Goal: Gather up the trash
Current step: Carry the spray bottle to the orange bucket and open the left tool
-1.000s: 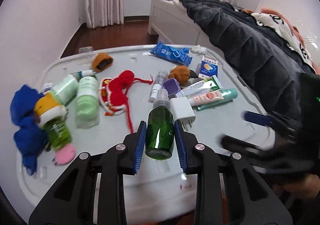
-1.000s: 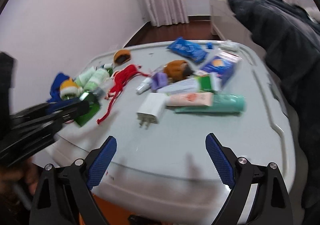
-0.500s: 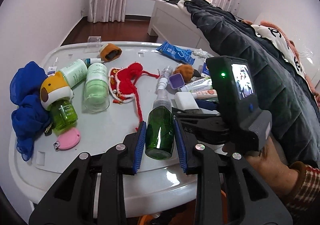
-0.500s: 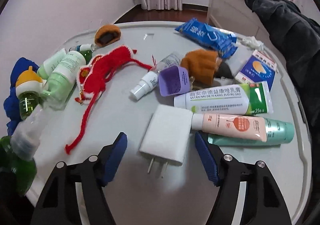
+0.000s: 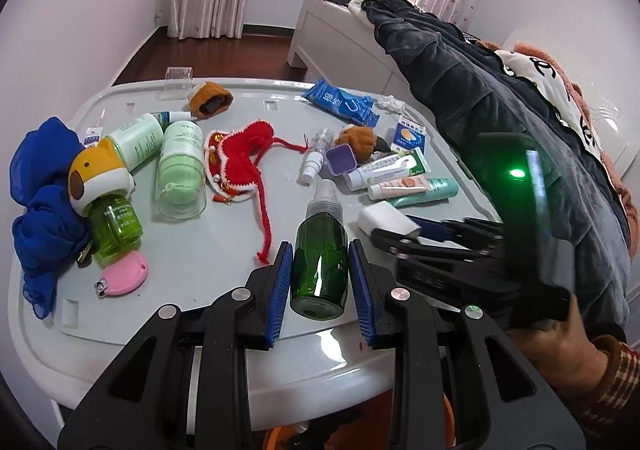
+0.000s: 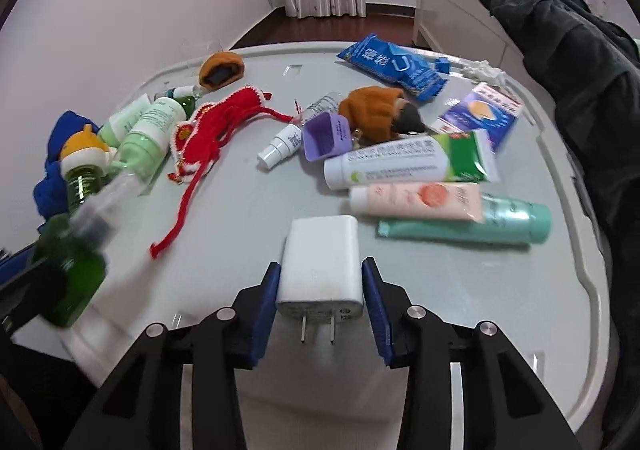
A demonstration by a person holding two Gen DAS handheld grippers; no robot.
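Observation:
My left gripper is shut on a dark green spray bottle and holds it over the near edge of the grey table. The bottle also shows blurred at the left of the right wrist view. My right gripper has its blue pads on both sides of a white plug charger, prongs pointing towards me; the pads look to be touching its sides. The right gripper also shows at the right of the left wrist view.
The table holds tubes, a blue packet, a red knitted piece, pale green bottles, a blue cloth and a pink disc. A bed with dark bedding stands at the right.
My right gripper has moved forward and narrowed around the white charger. My left gripper has pulled back a little with the green bottle still in it.

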